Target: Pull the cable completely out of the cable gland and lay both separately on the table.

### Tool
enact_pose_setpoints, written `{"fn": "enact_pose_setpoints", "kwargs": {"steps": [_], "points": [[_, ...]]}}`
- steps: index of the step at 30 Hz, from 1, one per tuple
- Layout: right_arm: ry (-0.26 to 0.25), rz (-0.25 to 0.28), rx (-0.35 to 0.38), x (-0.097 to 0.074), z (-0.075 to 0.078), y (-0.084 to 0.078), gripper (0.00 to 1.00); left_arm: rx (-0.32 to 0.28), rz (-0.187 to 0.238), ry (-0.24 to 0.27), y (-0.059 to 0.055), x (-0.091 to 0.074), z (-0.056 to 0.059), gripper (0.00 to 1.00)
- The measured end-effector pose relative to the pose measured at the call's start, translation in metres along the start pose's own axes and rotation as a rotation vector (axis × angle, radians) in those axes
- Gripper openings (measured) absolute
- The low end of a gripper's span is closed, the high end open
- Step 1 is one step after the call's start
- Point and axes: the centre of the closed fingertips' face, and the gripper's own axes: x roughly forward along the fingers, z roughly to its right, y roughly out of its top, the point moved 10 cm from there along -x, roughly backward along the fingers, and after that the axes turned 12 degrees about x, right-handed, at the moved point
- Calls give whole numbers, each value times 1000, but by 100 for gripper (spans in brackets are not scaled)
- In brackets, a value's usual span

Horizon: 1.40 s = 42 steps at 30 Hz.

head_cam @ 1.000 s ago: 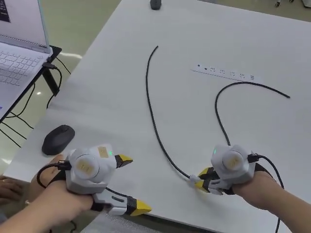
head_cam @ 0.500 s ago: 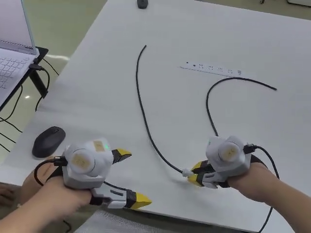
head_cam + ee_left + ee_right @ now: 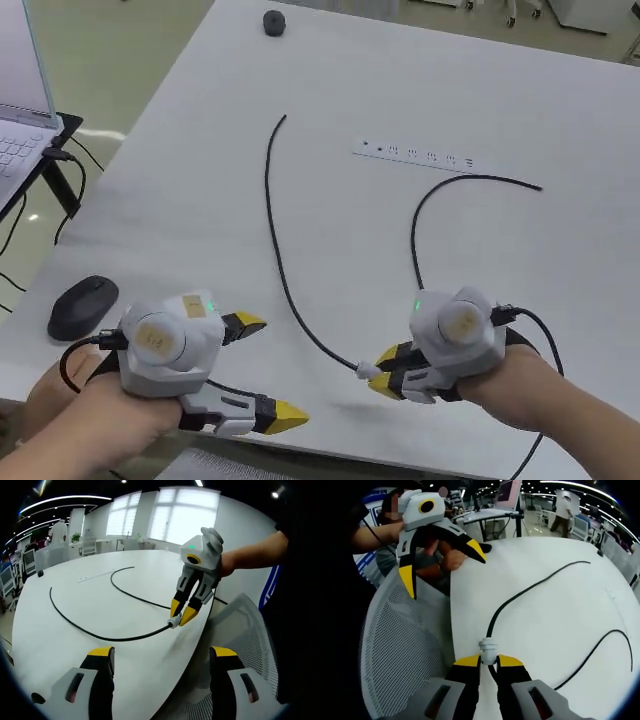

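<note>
Fingers (image 3: 467, 664) of the right gripper (image 3: 489, 660) are recorded clenched on the white cable gland (image 3: 487, 647), which is gripped at the very fingertips. The gland is held close to the near edge of the white table (image 3: 500, 90). Whether it touches the surface cannot be told.

The black cable (image 3: 530, 590) is seated in the gland's far end and has not been pulled out. From there it is laid across the table in a long, gentle curve away from the person. Its free end lies to the left of a white power strip (image 3: 415, 157).

A second black run (image 3: 430, 200) is seen coming out from behind the right gripper. It arcs round and ends just near the power strip's right end. It cannot be told whether this is the same cable passed through the gland.

The left gripper (image 3: 270, 368) is held in a hand (image 3: 95, 420) at the near table edge, well apart from the gland. Its fingers (image 3: 102, 652) are spread wide, with nothing between them. In the right gripper view it is seen above a grey mesh chair (image 3: 405, 645).

A dark mouse (image 3: 80, 305) lies on the table just beside the left gripper, at the left edge. A laptop (image 3: 20, 130) is noted off the table's left side.
</note>
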Motion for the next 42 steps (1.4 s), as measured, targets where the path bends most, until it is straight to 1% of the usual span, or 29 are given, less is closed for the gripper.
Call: {"fn": "enact_pose_setpoints", "kwargs": {"steps": [5, 7, 12, 17, 18, 19, 20, 21, 23, 27, 28, 29, 31, 33, 36, 38, 40, 42], "points": [[11, 0, -14, -7, -8, 7, 6, 12, 27, 1, 9, 0, -1, 78], [12, 1, -19, -8, -9, 10, 6, 10, 30, 0, 12, 1, -1, 79], [13, 3, -39, -13, -13, 17, 6, 29, 38, -9, 15, 4, -2, 78], [15, -2, -68, -20, -16, 24, 6, 29, 52, -14, 22, 4, -3, 76], [18, -2, -72, -21, -17, 25, 6, 26, 57, -21, 25, 4, -4, 76], [22, -3, -75, -23, -19, 25, 6, 10, 86, -30, 30, 3, -4, 75], [25, -2, -80, -24, -20, 26, 6, -2, 105, -33, 34, 3, -4, 74], [29, -3, -87, -25, -21, 26, 6, -9, 115, -37, 37, 3, -6, 74], [32, -8, -105, -27, -23, 28, 6, -5, 125, -44, 42, 5, -6, 72], [34, -14, -135, -31, -28, 31, 6, 15, 117, -72, 44, 11, -5, 69], [35, -14, -139, -32, -28, 32, 6, 26, 110, -98, 43, 14, -3, 67], [35, -13, -144, -33, -29, 33, 6, 30, 104, -112, 43, 16, -2, 65], [34, -9, -159, -36, -30, 35, 6, 42, 89, -130, 43, 20, 1, 62], [31, -9, -174, -38, -30, 37, 6, 46, 84, -149, 43, 24, 4, 60], [31, -9, -203, -41, -33, 40, 6, 51, 87, -160, 45, 27, 6, 56], [30, -12, -223, -42, -35, 42, 6, 48, 91, -169, 46, 28, 6, 49], [29, -8, -240, -43, -37, 44, 6, 47, 99, -176, 47, 29, 7, 48], [29, -3, -251, -44, -39, 45, 6, 50, 98, -181, 48, 31, 7, 46]]}}
